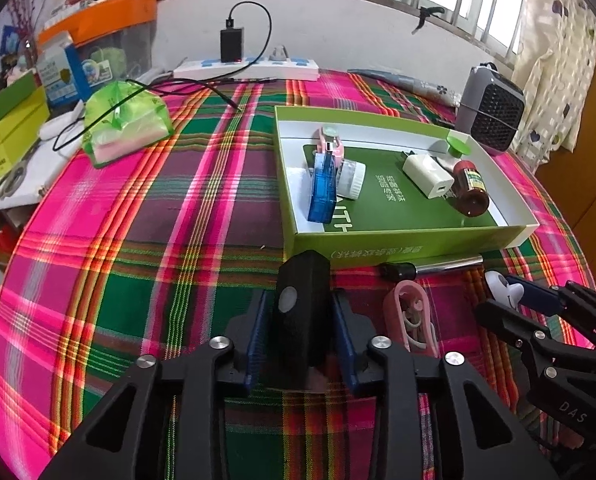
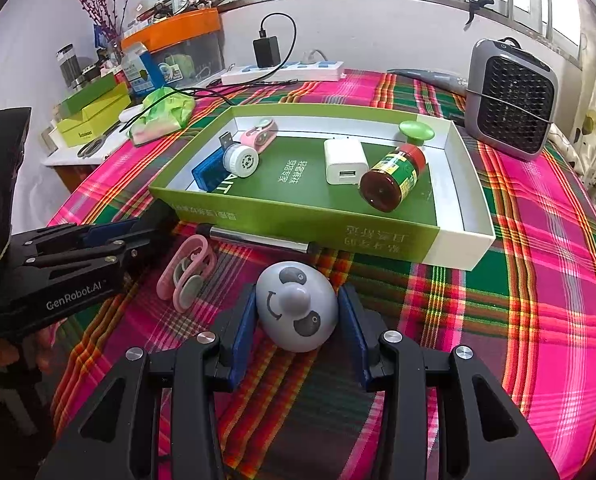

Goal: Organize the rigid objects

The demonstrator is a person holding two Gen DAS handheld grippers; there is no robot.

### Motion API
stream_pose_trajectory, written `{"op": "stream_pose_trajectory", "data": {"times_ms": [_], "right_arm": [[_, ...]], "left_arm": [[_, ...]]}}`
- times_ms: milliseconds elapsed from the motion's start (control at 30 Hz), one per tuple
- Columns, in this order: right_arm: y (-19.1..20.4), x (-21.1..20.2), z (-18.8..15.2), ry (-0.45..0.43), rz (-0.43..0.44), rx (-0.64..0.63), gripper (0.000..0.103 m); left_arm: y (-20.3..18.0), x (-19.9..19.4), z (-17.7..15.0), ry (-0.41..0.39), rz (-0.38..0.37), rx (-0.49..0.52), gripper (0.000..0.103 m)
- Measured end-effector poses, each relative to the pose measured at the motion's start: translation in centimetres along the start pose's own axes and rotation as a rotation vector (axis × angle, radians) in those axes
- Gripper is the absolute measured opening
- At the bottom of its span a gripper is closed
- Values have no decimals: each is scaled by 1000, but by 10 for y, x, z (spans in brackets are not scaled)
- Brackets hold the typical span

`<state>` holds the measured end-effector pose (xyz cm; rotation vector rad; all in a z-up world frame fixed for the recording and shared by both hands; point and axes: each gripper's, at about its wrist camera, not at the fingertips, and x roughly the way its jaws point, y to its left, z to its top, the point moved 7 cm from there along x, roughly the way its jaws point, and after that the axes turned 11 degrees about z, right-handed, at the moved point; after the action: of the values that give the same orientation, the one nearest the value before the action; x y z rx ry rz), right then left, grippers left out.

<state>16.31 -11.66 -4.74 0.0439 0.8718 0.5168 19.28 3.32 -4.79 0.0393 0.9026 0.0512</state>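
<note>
Left wrist view: left gripper has its blue pads on both flanks of a matte black wedge-shaped plastic block with a grey round button; jaws pinching it, part-closed. Block stands on the plaid-clothed surface, just in front of the near wall of the green-and-white cardboard tray. Long axis runs along the fingers, tapered end toward the tray, button face up. Judged rigid, light, slightly grippy; flat flanks are the right place to hold it, as done.

Right wrist view: right gripper brackets a pale grey egg-shaped toy with a panda face. The left pad touches it; the right pad looks touching or nearly so, so a firm pinch cannot be confirmed. Egg lies on the cloth near the tray's front wall, face up, long axis tilted left-far to right-near. Smooth curved shell, probably light and slippery; best held across the widest girth, or it may squirt out.

Loose between the grippers: pink plastic clip-shaped cable winder and a silver metal pen with black ends, lying along the tray's front wall.

Tray already holds a blue case, white jar, white charger, brown bottle.
</note>
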Motion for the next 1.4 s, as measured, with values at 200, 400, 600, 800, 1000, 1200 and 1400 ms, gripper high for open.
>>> {"op": "stream_pose_trajectory", "data": {"times_ms": [200,400,600,800,1000,1200,1400], "right_arm": [[0,0,0,0,0,2,42],[0,0,-1,1,2,2,42],[0,0,-1,0,1,1,42],[0,0,-2,0,2,1,42],[0,0,-1,0,2,2,42],[0,0,-1,-1,2,2,42],[-1,-2,0,-7,-3,0,42]], "left_arm": [[0,0,0,-1,-3,-3,29],[0,0,0,-1,-2,-2,29],[0,0,-1,-2,-2,-2,29],[1,0,-1,-2,-2,-1,29],[-2,-2,-1,-5,-1,6,29],[-1,-4,-1,-11,-2,6,29],[-1,-7,0,-21,-4,10,28]]}}
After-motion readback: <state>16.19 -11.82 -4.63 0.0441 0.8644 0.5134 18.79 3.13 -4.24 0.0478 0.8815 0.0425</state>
